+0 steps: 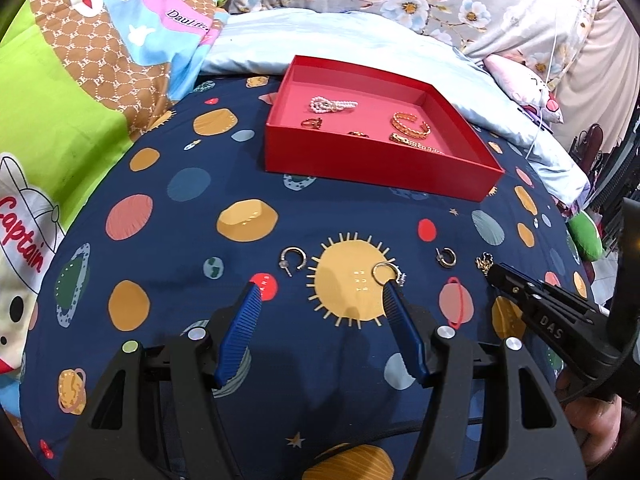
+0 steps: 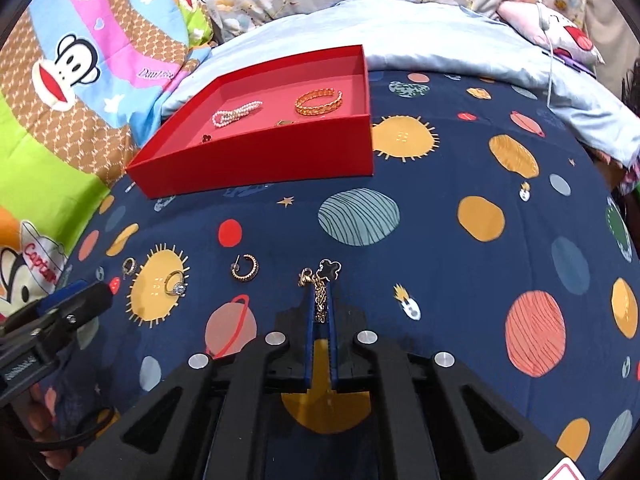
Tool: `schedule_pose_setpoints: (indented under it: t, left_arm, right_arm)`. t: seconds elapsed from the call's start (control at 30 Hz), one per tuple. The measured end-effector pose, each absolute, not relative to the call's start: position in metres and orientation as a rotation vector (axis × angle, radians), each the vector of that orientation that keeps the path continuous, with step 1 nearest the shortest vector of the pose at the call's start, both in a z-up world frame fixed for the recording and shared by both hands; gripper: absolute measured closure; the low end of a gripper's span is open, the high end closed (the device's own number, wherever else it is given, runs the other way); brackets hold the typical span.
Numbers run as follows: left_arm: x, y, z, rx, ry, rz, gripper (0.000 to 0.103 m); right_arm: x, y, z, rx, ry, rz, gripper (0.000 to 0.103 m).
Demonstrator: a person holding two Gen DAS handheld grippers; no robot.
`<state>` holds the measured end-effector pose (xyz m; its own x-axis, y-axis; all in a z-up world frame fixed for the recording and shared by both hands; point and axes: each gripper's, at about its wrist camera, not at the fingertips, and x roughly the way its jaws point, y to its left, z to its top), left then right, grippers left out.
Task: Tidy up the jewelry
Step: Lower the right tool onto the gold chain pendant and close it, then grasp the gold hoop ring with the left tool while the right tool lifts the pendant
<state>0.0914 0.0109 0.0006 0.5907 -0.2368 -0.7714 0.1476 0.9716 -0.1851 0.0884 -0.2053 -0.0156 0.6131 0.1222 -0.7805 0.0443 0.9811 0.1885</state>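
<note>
A red box on the planet-print bedsheet holds a pearl piece, a gold cuff and small gold pieces. On the sheet lie a silver hoop earring, a gold ring with a stone and a dark hoop earring. My left gripper is open, its right fingertip at the ring. My right gripper is shut on a gold chain with a black clover charm.
A pale blue quilt rises behind the box, with floral fabric beyond it. A cartoon-print cover lies to the left. A pink pillow sits at the far right. A person's hand holds the right gripper.
</note>
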Motion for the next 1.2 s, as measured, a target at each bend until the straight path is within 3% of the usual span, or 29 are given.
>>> schedule_pose_setpoints:
  t: [0.5,0.87,0.93,1.2]
  left_arm:
    - [0.097,-0.008,0.001,-0.108,0.919,-0.260,0.045]
    - [0.116,-0.041,-0.021,-0.033,0.964,-0.270,0.073]
    - [0.115,-0.044,-0.022,-0.015,0.959,-0.268,0.082]
    - [0.112,-0.042,-0.018,-0.016,0.957,-0.288,0.082]
  right_arm:
    - [0.060,-0.211,0.002,0.258,0.889,0.083,0.099]
    - [0.057,-0.210,0.002,0.262,0.891,0.094,0.098]
    - [0.058,-0.210,0.002,0.263,0.893,0.093,0.098]
    - [0.059,-0.209,0.005,0.263,0.883,0.098,0.098]
